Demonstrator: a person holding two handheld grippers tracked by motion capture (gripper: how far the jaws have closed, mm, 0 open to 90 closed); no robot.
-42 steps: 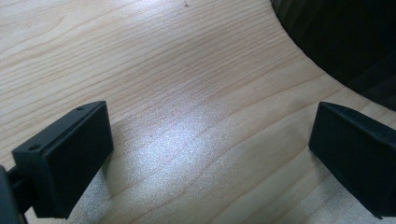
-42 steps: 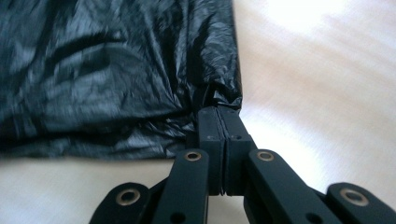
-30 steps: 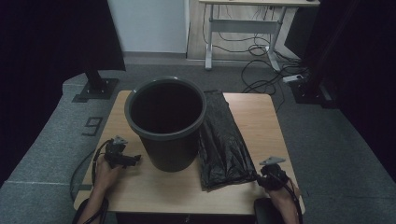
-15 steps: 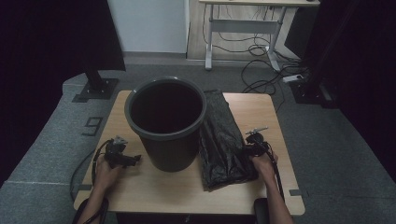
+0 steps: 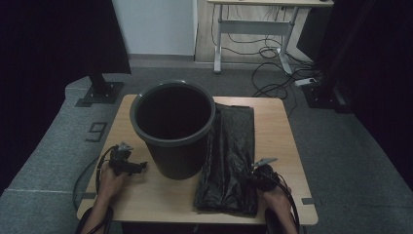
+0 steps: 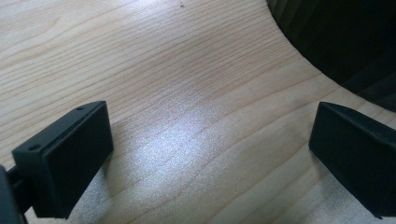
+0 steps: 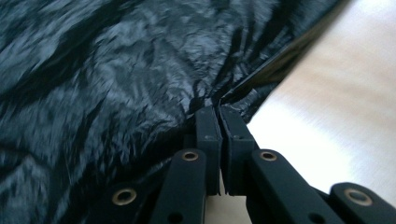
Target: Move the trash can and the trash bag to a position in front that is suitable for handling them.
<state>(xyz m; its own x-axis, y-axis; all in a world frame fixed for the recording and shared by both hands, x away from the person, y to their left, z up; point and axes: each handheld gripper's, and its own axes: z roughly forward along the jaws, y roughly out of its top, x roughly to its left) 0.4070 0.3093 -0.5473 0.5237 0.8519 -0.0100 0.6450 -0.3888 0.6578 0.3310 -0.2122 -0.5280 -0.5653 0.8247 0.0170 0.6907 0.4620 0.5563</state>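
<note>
Right gripper [image 7: 218, 109] pinches bag [image 5: 229, 156] edge, jaws just closed on plastic — bag flat on desk [image 5: 282, 131] beside bin [image 5: 173, 129], likely to line it. Left gripper [image 5: 139, 166] wide, empty, idle near bin base.

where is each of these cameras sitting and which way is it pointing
High view: fixed above the person's side, looking forward and down on the table, bin and black bag; both hands and forearms show.
Left gripper view: rides the left gripper, facing the tabletop beside the bin; jaws wide apart.
Right gripper view: rides the right gripper, jaws pinching the bag's edge.
Shared: the bag shows in the high and right gripper views.
</note>
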